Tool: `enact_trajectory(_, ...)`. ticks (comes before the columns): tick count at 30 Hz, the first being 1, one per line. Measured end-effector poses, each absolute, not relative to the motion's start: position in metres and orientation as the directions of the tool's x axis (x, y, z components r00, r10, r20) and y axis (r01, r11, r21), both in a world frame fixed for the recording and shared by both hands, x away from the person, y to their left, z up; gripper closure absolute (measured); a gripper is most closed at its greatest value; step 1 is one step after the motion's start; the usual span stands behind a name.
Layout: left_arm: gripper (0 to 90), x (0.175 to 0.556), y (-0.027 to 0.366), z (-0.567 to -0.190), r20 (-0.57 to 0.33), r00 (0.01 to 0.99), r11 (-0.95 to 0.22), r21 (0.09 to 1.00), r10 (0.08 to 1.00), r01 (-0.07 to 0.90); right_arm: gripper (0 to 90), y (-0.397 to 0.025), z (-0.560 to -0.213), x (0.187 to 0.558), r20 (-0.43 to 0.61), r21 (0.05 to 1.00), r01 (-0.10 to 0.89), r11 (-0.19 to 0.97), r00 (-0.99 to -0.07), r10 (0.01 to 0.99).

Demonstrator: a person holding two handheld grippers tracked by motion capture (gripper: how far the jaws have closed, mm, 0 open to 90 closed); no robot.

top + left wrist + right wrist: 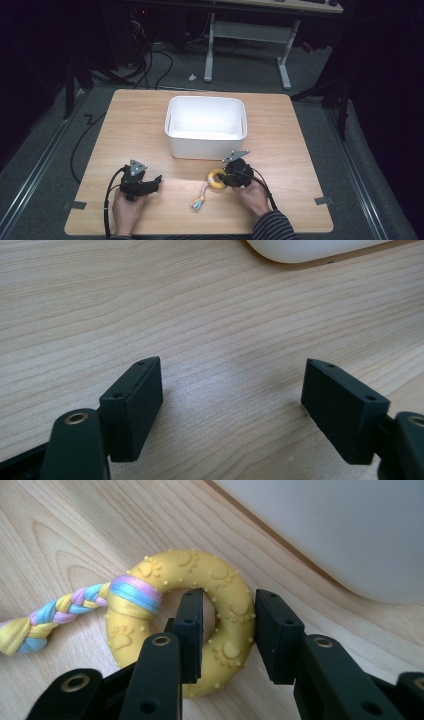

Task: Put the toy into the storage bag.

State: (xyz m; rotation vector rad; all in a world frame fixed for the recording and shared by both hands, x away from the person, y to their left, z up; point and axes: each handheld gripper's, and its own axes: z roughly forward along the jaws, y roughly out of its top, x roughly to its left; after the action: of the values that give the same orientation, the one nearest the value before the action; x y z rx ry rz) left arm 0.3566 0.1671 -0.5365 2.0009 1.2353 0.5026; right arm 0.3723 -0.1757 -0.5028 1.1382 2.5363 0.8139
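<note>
Dark room; grey floor (45,150); white-legged desk (250,35) behind.

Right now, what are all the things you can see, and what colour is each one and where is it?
Wooden table: one, light brown, under everything.
White plastic bin: one, white, middle of the table, open top.
Yellow rubber ring toy with paw prints: one, yellow, just in front of the bin.
Braided rope tail: one, blue, purple and yellow, tied to the ring.
Grey-legged desk: one, behind the table.
Left tongs: one, black, wide open above bare wood.
Right tongs: one, black, jaws on either side of the ring's rim.
</note>
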Motion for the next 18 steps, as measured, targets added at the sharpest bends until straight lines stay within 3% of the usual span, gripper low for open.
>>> enact_trajectory(18, 24.9, 0.357, 0.167, -0.537, -0.043, 0.465, -0.281, 0.746, 0.884, 0.604, 68.2, -0.219, -0.474, 0.35, 0.018, 0.628, 0.614, 0.478, -0.626, 0.78)
